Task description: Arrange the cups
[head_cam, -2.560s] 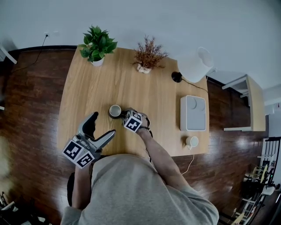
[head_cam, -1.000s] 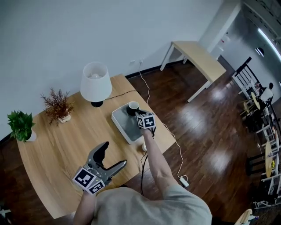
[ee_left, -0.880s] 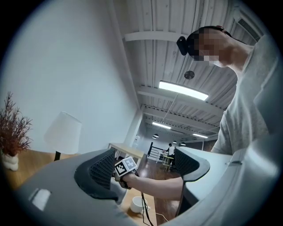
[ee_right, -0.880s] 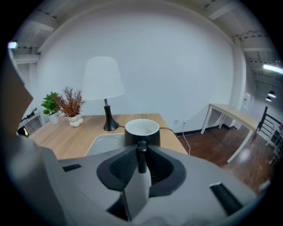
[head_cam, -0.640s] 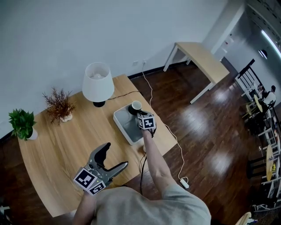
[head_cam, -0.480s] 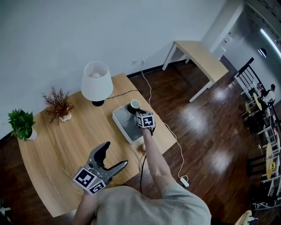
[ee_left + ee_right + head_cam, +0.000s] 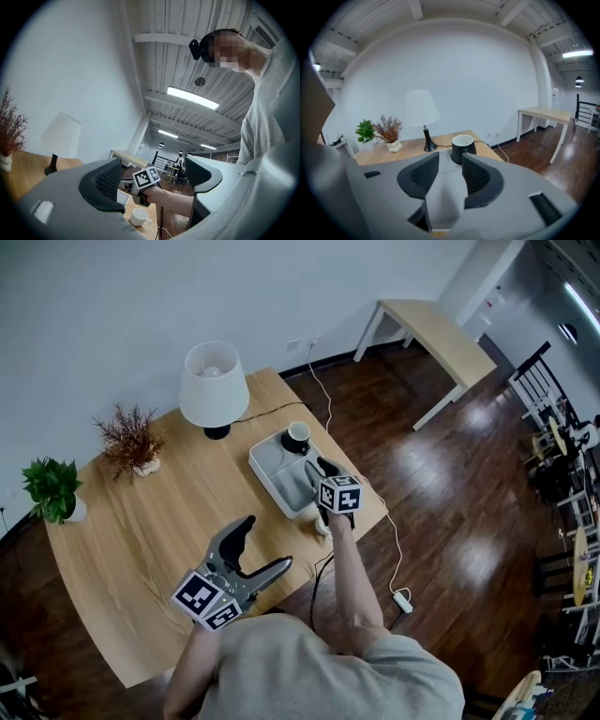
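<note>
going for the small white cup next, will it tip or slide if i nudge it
The white cup looks low and wide, so it probably won't tip easily. It seems glazed and the wooden table is smooth, so a nudge would likely slide it. It stands near the table's edge beside the tray, so a slide could drop it.

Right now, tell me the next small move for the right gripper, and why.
Probably draw the right gripper back to the white cup on the table beside the grey tray and line its jaws up on it. Its jaws have just been opening with nothing between them, and the black cup stands free on the tray, so that one looks placed.
</note>
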Available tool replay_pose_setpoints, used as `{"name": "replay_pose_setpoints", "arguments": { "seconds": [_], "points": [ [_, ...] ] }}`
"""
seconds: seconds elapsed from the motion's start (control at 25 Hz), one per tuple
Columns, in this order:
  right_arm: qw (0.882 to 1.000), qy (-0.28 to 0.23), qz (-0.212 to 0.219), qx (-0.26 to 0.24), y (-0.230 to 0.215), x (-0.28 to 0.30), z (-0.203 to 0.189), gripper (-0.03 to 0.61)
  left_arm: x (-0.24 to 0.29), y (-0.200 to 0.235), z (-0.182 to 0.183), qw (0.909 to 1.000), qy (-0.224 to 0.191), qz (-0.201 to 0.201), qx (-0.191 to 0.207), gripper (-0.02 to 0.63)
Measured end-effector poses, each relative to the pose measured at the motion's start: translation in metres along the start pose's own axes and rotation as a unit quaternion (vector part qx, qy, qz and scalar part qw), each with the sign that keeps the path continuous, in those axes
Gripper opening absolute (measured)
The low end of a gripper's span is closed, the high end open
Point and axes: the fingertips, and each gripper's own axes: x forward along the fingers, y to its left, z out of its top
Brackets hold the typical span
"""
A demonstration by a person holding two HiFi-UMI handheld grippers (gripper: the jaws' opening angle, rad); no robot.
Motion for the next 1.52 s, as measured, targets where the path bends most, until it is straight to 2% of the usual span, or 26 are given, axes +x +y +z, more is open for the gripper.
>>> {"name": "replay_pose_setpoints", "arguments": {
  "seconds": [0.12,0.24,0.48,0.64,0.8,1.16,1.24,1.28,1.52],
  "points": [
    [1.0,-0.023,0.011,-0.007,0.016,-0.051,-0.002,0.169,0.004,-0.005,-0.007,0.9999,0.007,-0.011,-0.011,0.428],
    [1.0,-0.007,-0.002,-0.02,0.014,-0.092,-0.032,0.169,0.008,-0.012,-0.013,0.9995,0.013,-0.025,-0.016,0.428],
    [0.997,0.059,-0.035,-0.018,0.007,-0.142,-0.111,0.17,0.012,-0.02,-0.02,0.9985,0.02,-0.047,-0.023,0.428],
    [0.99,0.12,-0.071,-0.026,-0.006,-0.155,-0.163,0.17,0.018,-0.027,-0.027,0.9974,0.022,-0.062,-0.03,0.428],
    [0.982,0.168,-0.085,-0.031,-0.011,-0.155,-0.2,0.17,0.026,-0.035,-0.036,0.9961,0.032,-0.076,-0.03,0.428],
    [0.975,0.204,-0.083,-0.011,-0.012,-0.128,-0.232,0.167,0.032,-0.043,-0.053,0.9948,0.059,-0.081,-0.022,0.428],
    [0.973,0.214,-0.087,-0.013,-0.014,-0.125,-0.236,0.14,0.031,-0.042,-0.054,0.9952,0.058,-0.076,-0.022,0.428],
    [0.971,0.22,-0.091,-0.018,-0.015,-0.124,-0.237,0.115,0.03,-0.041,-0.053,0.9954,0.058,-0.073,-0.023,0.428],
    [0.954,0.265,-0.106,-0.087,-0.02,-0.118,-0.239,0.099,0.025,-0.034,-0.051,0.9963,0.054,-0.062,-0.025,0.428]
  ]
}}
